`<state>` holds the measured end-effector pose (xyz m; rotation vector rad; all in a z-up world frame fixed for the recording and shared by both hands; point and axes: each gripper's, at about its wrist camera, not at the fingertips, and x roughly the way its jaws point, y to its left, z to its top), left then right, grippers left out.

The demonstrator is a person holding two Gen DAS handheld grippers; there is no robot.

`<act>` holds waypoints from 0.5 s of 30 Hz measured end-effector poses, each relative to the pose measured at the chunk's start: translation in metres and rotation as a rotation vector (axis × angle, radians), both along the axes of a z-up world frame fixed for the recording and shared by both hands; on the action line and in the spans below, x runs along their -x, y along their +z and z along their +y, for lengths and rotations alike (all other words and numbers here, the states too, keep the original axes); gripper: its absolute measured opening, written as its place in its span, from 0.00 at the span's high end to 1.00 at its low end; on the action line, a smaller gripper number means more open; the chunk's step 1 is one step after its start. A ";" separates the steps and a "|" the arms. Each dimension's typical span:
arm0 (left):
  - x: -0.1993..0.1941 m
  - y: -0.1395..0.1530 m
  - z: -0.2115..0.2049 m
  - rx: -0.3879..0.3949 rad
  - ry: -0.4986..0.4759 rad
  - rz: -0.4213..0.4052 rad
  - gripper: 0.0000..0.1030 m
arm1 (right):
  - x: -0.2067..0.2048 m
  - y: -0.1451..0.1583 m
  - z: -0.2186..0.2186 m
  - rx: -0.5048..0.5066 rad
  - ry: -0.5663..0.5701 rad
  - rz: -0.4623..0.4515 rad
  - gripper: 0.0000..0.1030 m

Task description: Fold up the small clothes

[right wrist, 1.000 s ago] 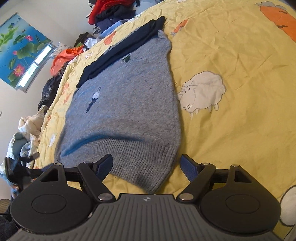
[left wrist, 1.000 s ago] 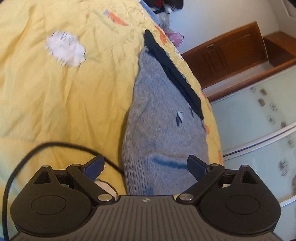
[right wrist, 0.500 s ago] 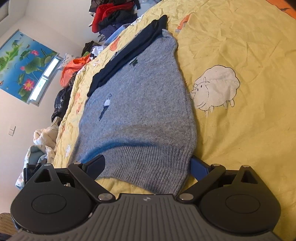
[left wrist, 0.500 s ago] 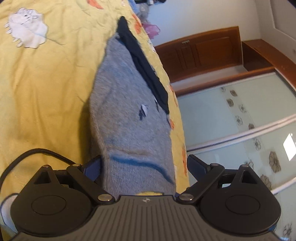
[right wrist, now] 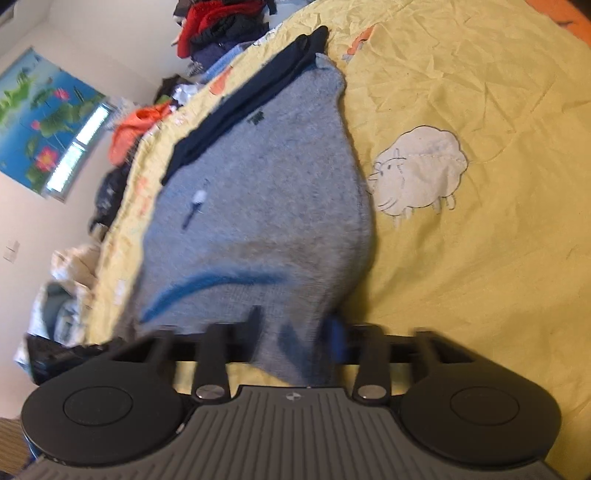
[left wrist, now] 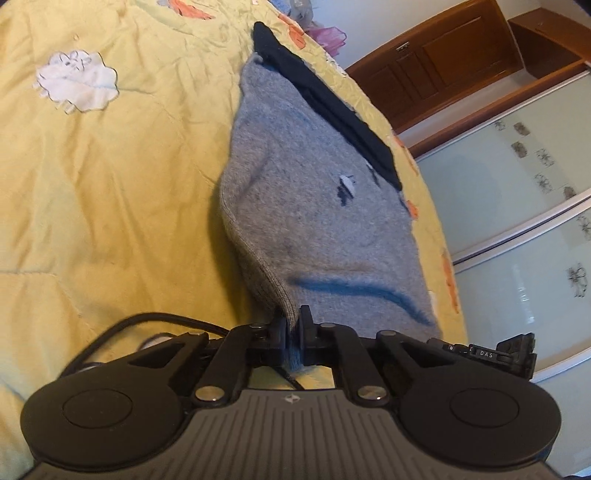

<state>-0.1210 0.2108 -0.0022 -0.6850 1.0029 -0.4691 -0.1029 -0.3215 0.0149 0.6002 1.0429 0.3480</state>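
A small grey knit sweater [left wrist: 314, 206] with a blue stripe near its ribbed hem lies on a yellow bedspread [left wrist: 110, 184]. In the left wrist view my left gripper [left wrist: 293, 321] is shut on the hem's left corner, and the fabric rises into the pinch. The right wrist view, smeared by motion, shows the same sweater [right wrist: 266, 206] with my right gripper [right wrist: 295, 332] closing on the hem's other end, cloth bunched between the fingers. A dark navy garment [left wrist: 332, 107] lies along the sweater's far side [right wrist: 251, 99].
A sheep patch [right wrist: 421, 173] marks the open bedspread [right wrist: 498, 277] to the right of the sweater. Clothes are piled [right wrist: 218, 29] at the bed's far end. Glass wardrobe doors [left wrist: 517, 229] stand past the bed's edge. A black cable [left wrist: 147, 317] trails by my left gripper.
Both grippers stood wide open over the hem; now both have closed on it. The left wrist view has swung back to the left and the hem's corner is lifted.
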 end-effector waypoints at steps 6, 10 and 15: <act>0.010 0.032 0.026 -0.013 0.002 -0.071 0.95 | 0.012 0.025 -0.007 -0.080 0.028 -0.053 0.88; 0.013 0.041 0.046 -0.111 0.008 -0.068 0.96 | 0.020 0.039 -0.021 -0.012 0.071 -0.062 0.88; 0.008 0.008 0.056 -0.213 0.024 0.065 0.96 | 0.010 0.012 -0.030 0.024 0.054 0.029 0.83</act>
